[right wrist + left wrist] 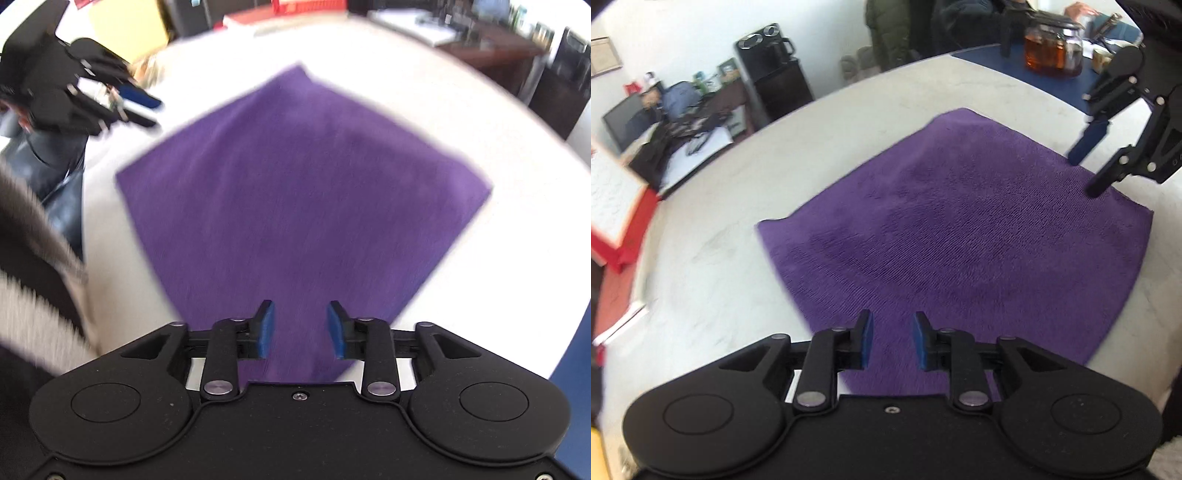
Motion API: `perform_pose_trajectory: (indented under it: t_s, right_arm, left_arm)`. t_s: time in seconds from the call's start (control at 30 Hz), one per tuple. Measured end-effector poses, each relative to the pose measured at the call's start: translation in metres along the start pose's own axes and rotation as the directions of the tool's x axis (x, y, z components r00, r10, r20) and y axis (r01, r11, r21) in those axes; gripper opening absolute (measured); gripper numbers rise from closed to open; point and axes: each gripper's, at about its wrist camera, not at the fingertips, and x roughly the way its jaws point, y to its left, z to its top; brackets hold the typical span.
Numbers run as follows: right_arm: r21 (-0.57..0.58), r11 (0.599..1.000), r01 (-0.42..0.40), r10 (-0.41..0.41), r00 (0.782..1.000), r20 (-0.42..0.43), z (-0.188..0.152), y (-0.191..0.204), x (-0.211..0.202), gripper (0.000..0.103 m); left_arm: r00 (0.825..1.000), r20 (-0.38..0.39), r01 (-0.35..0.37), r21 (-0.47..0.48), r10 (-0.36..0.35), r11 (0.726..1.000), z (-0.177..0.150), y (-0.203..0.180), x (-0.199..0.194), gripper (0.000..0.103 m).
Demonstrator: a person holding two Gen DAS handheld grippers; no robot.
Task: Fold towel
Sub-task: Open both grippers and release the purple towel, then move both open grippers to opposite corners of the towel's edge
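A purple towel lies flat and spread out on a white table; it also shows in the right wrist view. My left gripper is open and empty, above the towel's near corner. My right gripper is open and empty, above the opposite corner. The right gripper shows in the left wrist view above the towel's right edge. The left gripper shows in the right wrist view at the upper left, off the towel's edge.
A glass teapot of amber tea stands on a blue mat at the table's far right. A red and white box sits at the left. A person's sleeve is at the left in the right wrist view.
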Motion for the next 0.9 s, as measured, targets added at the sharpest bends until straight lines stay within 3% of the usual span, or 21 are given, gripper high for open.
perform_pose_trajectory:
  t_s: [0.13, 0.27, 0.47, 0.6, 0.73, 0.9]
  right_arm:
    - [-0.084, 0.996, -0.014, 0.017, 0.999, 0.036, 0.035, 0.024, 0.037, 0.035]
    - [-0.106, 0.994, -0.034, 0.039, 0.998, 0.054, 0.05, 0.032, 0.062, 0.035]
    - [-0.023, 0.998, 0.052, -0.052, 0.998, 0.026, 0.04, -0.012, 0.068, 0.036]
    - [0.072, 0.986, 0.148, -0.148, 0.989, 0.001, 0.041, -0.045, 0.062, 0.036]
    - [0.062, 0.993, 0.096, -0.101, 0.992, 0.082, 0.067, -0.045, 0.062, 0.036]
    - [-0.138, 0.989, -0.048, 0.064, 0.991, 0.116, 0.102, -0.007, 0.102, 0.035]
  left_arm:
    - [1.0, -0.002, 0.026, 0.024, -0.026, 0.999, -0.001, 0.011, 0.021, 0.022]
    - [0.997, 0.023, 0.077, -0.055, -0.075, 0.996, -0.013, 0.039, 0.022, 0.029]
    - [0.998, 0.003, 0.058, -0.16, -0.058, 0.985, -0.026, 0.071, 0.019, 0.034]
    - [1.0, 0.005, -0.01, -0.118, 0.011, 0.993, -0.006, 0.075, 0.018, 0.032]
    - [0.998, 0.059, 0.03, -0.1, -0.024, 0.995, 0.019, 0.079, 0.033, 0.032]
    - [0.997, 0.048, 0.063, -0.075, -0.06, 0.995, 0.028, 0.086, 0.058, 0.035]
